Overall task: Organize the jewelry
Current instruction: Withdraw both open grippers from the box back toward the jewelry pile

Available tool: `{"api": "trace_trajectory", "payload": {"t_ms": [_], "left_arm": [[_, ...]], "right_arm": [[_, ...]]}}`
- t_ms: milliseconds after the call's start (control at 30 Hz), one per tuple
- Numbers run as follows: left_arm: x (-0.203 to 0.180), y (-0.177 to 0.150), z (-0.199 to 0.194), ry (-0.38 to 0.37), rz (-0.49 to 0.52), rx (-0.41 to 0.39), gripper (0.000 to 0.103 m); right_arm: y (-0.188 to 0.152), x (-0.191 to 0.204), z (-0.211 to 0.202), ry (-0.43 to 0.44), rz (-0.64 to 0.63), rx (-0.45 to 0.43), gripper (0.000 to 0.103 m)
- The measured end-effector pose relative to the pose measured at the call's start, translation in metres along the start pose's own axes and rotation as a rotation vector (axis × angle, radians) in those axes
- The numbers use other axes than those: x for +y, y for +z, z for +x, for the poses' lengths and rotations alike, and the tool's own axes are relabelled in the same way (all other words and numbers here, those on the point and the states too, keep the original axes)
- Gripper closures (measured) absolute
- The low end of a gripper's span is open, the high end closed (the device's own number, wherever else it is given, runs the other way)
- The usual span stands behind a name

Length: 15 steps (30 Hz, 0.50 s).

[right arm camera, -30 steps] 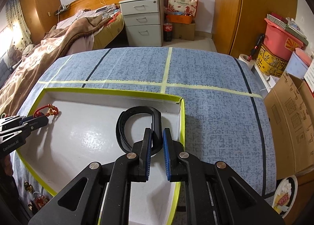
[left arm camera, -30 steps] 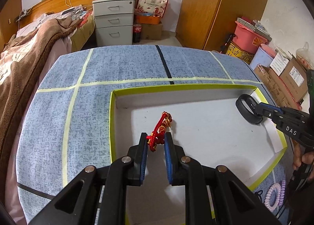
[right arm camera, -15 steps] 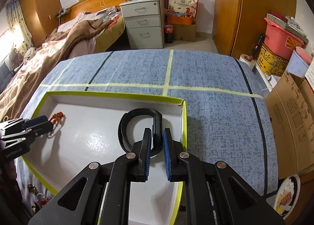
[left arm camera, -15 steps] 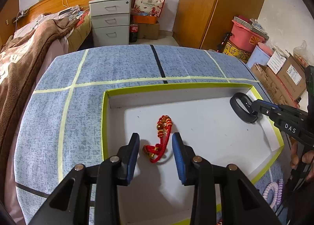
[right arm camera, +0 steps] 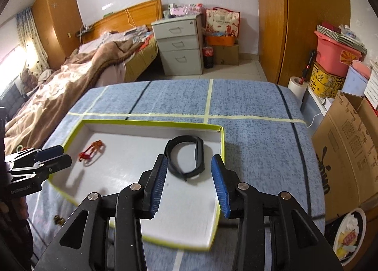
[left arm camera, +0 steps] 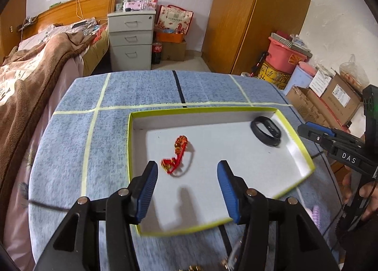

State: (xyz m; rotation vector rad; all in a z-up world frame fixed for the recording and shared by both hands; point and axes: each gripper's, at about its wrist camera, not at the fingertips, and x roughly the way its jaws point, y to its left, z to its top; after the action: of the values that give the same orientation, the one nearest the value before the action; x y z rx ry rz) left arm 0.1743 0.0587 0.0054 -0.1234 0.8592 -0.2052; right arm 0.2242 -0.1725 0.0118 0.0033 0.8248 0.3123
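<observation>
A white tray with a yellow-green rim (left arm camera: 129, 143) (right arm camera: 222, 143) lies on the blue table. A red and gold beaded bracelet (left arm camera: 176, 155) (right arm camera: 91, 150) lies in its left part. A black wristband (left arm camera: 265, 130) (right arm camera: 186, 157) lies in its far right corner. My left gripper (left arm camera: 186, 190) is open and empty, raised above the tray's near edge, behind the red bracelet. My right gripper (right arm camera: 189, 183) is open and empty, just behind the black wristband. Each gripper also shows in the other's view (right arm camera: 56, 157) (left arm camera: 309, 129).
Small gold and pink jewelry pieces lie on the table near its front edge (left arm camera: 315, 213) (right arm camera: 57, 219). A bed (right arm camera: 70, 77) stands to the left, a grey drawer unit (right arm camera: 179, 46) behind the table, cardboard boxes (right arm camera: 347, 143) and tubs to the right.
Both grippers opened and let go: the red bracelet and the black wristband now lie free in the tray. Both grippers pulled back and up from the tray.
</observation>
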Motion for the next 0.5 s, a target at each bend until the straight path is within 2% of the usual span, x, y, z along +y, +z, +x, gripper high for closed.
{"api": "trace_trajectory", "payload": {"t_ms": [100, 333, 500], "left_arm": [[0.000, -0.011, -0.013, -0.021, -0.027, -0.015, 0.048], [-0.001, -0.042, -0.037, -0.019, -0.031, -0.022, 0.048], [0.003, -0.065, -0.055, -0.022, -0.058, -0.027, 0.047]], "right_arm": [[-0.012, -0.001, -0.018, -0.009, 0.001, -0.001, 0.063], [-0.050, 0.000, -0.045, -0.044, -0.023, 0.014, 0.063], [-0.083, -0.007, -0.060, 0.002, 0.016, 0.034, 0.063]]}}
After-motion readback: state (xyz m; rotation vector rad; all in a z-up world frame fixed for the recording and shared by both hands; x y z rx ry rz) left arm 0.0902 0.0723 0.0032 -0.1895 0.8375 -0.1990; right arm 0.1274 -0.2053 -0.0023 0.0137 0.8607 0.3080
